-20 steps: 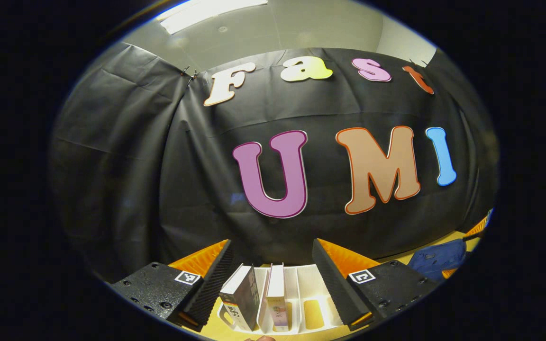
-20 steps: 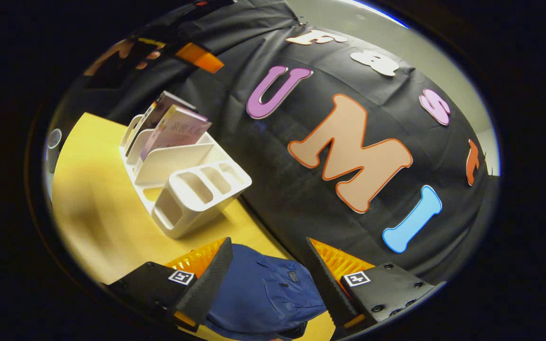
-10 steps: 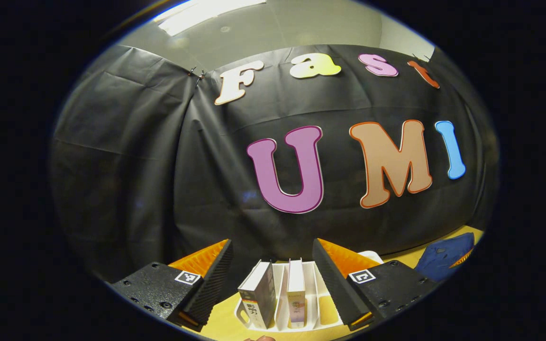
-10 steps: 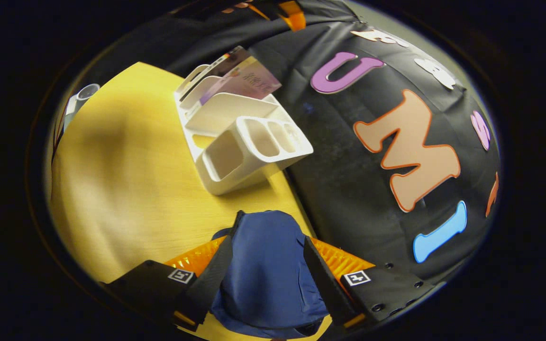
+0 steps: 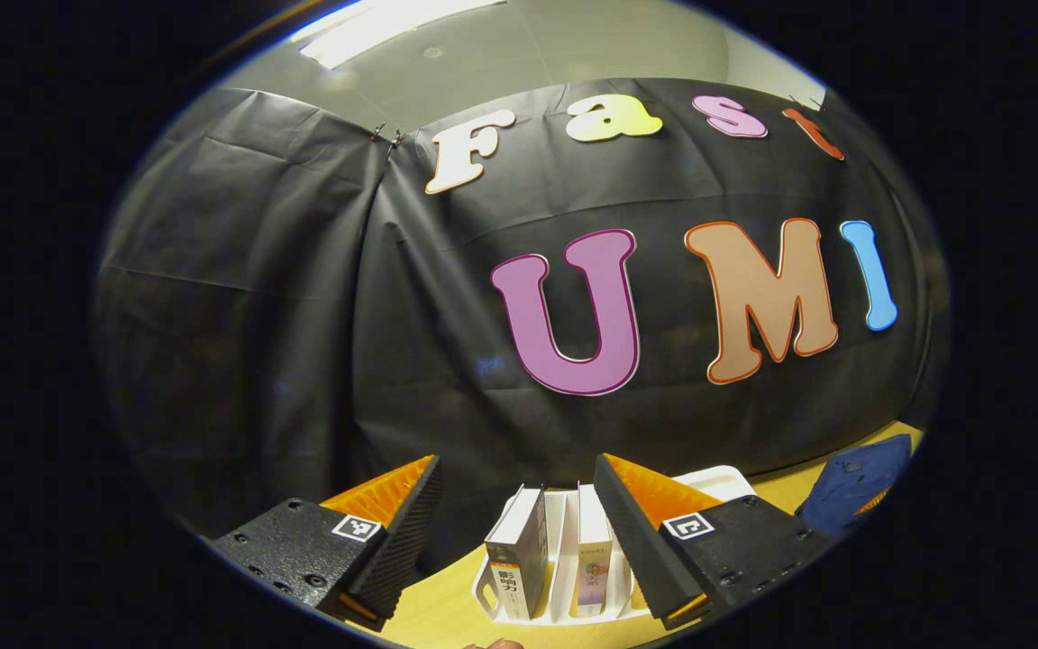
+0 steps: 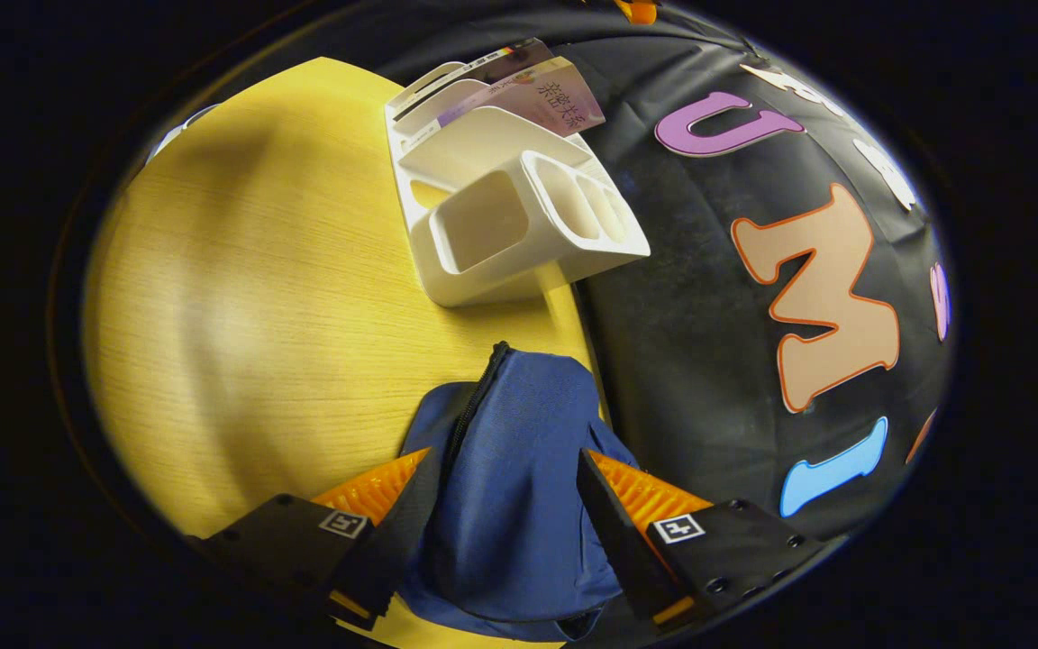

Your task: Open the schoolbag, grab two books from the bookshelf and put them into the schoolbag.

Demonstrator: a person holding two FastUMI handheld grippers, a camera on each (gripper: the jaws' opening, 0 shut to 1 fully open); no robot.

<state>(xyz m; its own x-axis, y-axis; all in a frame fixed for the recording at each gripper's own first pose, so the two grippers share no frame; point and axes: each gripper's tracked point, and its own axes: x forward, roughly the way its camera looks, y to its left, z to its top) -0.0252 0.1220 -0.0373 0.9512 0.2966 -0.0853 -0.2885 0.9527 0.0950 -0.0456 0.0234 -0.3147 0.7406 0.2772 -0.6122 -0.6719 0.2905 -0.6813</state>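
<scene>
Left gripper view: the left tongs (image 5: pixel 516 505) are spread, empty, facing the white bookshelf (image 5: pixel 564 577) on the table (image 5: pixel 429 617). Two books stand upright in it, a dark book (image 5: pixel 519 559) and a pale book (image 5: pixel 593 554). The schoolbag (image 5: pixel 852 482) lies well apart at the right edge.

Right gripper view: the right tongs (image 6: pixel 505 505) are spread over the blue schoolbag (image 6: pixel 519 487); whether they touch the cloth cannot be told. Its zipper (image 6: pixel 474 406) appears closed. Judgement: opening comes first; grip at the zipper's end, not loose fabric.
</scene>
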